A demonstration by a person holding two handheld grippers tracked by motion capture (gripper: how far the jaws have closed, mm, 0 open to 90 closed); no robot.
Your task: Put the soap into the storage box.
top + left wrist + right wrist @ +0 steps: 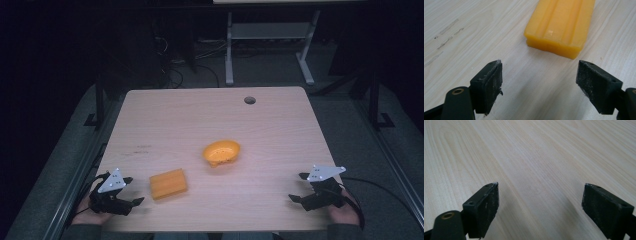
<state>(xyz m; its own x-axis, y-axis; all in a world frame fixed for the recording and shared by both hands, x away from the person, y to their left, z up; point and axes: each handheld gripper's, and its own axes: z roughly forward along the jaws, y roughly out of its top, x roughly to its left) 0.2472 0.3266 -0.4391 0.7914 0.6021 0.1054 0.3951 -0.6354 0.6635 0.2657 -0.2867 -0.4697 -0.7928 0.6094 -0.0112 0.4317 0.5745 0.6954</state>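
Your left gripper stands open; take the ribbed orange rubbery block, upper centre, across its long sides; probably light, slightly yielding.

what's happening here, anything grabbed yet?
Nothing grabbed yet. A person sits at the near edge of a wooden table with tongs in each hand. The left tongs are open and point at an orange ridged block lying just ahead of them, not touching it. The right tongs are open too, over bare wood near the table's right side. An orange bowl sits near the middle, apart from both. Likely the left hand goes for the block next.
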